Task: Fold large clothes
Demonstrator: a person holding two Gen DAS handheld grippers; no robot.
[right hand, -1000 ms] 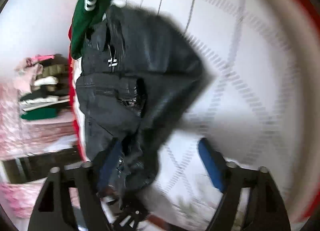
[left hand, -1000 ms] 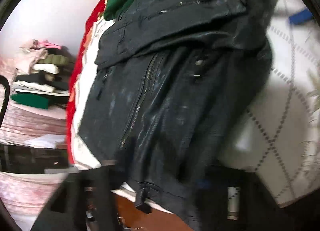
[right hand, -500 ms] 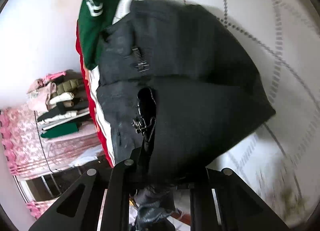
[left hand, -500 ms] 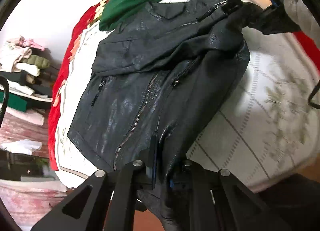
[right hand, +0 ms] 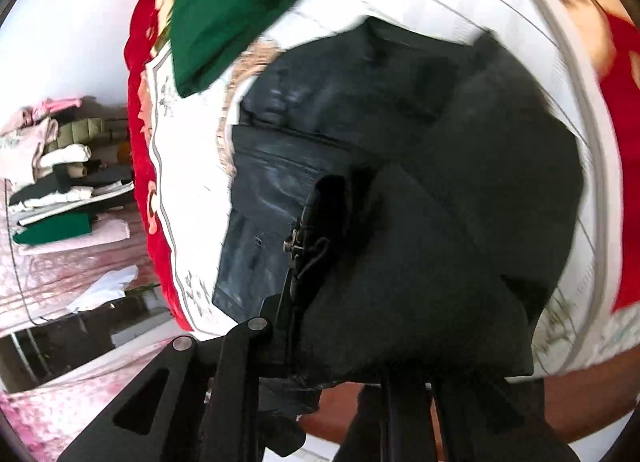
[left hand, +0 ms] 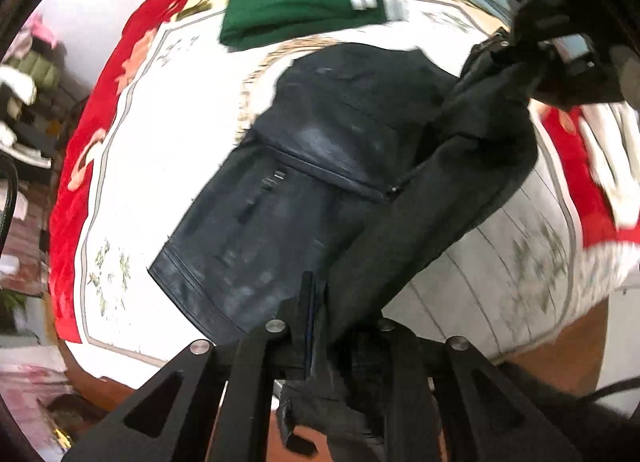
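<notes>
**Both tools clamped on the black jacket, lifted off the bed**

Nearest the lens, left tool [left hand: 320, 326]: closed tight on the hem edge of the black jacket [left hand: 304, 181], dark lining bunched between the fingers. Same story at the right tool [right hand: 320, 342]: pinched shut on a fold of jacket, a zipper pull [right hand: 294, 246] dangling just above the grip. Seen from the left wrist too, up at the top right, gripping the jacket's far end near the collar.

Just beyond, one side of the jacket raised and stretched between the two tools, matte lining turned outward. Other half lying flat on the bed [left hand: 168, 133], leather face up, shiny and creased.

Farther on, white quilted bedspread with a red floral border [left hand: 80, 165]. Past the jacket, a folded green garment [left hand: 296, 1] with white stripes, apart from it on the bedspread.

Far left, a stack of folded clothes [right hand: 60, 165] against the wall.
</notes>
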